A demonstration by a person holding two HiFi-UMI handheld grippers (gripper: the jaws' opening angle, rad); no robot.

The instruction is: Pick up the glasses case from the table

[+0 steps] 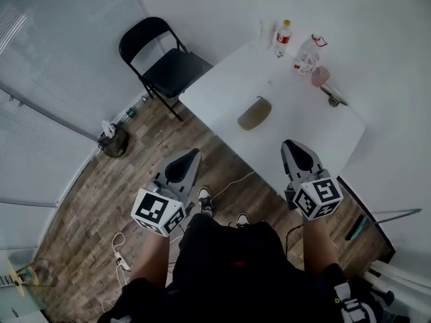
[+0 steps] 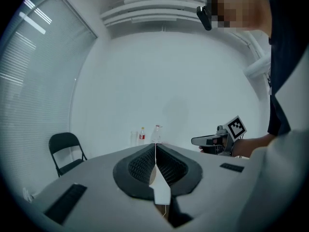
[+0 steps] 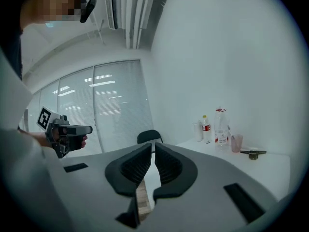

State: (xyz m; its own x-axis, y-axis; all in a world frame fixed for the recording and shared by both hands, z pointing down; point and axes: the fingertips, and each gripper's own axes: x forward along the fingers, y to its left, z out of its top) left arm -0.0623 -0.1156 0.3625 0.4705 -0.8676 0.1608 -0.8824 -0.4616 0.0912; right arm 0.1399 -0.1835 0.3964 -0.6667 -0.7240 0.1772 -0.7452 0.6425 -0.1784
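The olive-brown glasses case lies shut near the middle of the white table in the head view. My left gripper hovers over the wooden floor, short of the table's near edge and left of the case. In its own view the left gripper has its jaws together with nothing between them. My right gripper reaches just over the table's near edge, to the right of the case and apart from it. In its own view the right gripper is also shut and empty.
A black folding chair stands at the table's left end. At the far side stand a red-labelled bottle, a clear bottle, a pink cup and a small tool. Cables trail on the floor.
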